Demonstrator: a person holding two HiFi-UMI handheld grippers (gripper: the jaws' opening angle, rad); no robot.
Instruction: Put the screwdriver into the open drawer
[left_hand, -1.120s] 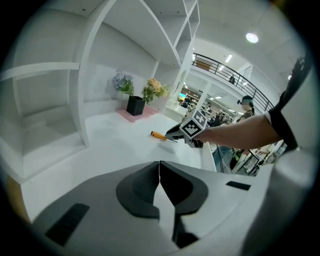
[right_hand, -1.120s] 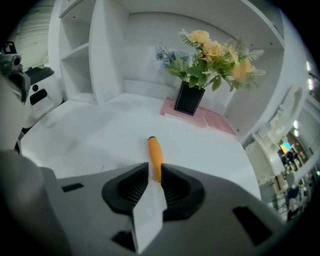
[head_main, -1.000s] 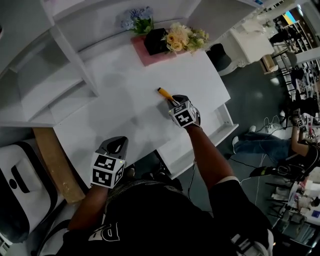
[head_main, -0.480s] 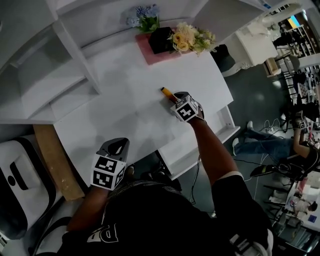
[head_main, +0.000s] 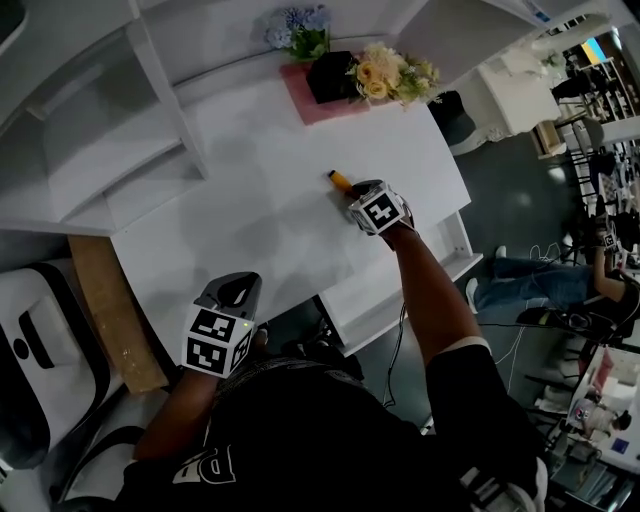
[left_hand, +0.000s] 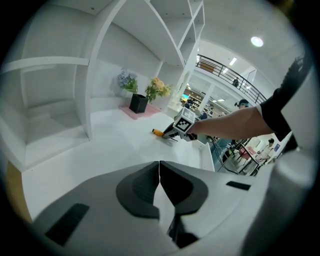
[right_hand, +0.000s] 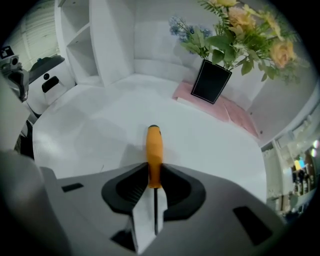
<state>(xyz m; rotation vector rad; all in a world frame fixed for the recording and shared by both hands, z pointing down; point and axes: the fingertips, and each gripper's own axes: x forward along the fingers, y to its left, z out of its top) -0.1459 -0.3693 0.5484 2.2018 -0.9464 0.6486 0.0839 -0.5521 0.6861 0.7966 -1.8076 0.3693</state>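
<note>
The screwdriver (head_main: 339, 179) has an orange handle (right_hand: 153, 150) and a thin dark shaft, and it lies on the white desk (head_main: 260, 210). My right gripper (head_main: 357, 196) points steeply down over it. Its jaws have just been closing, and the pads (right_hand: 135, 186) now press on the lower end of the handle from both sides. The handle's tip pokes out beyond the jaws toward the flowers. The open drawer (head_main: 455, 238) juts from the desk's right front edge, right of that hand. My left gripper (head_main: 228, 293) hangs at the desk's front edge, shut and empty (left_hand: 159, 175).
A black pot of flowers (head_main: 335, 76) on a pink mat stands at the back of the desk. White shelves (head_main: 90, 150) rise at the left. A wooden board (head_main: 105, 320) and a white machine (head_main: 25, 370) stand left of the desk. A person (head_main: 540, 290) sits on the floor at the right.
My right gripper has sunk a little over the screwdriver and tilted more steeply, covering more of the handle. The left gripper has kept still.
</note>
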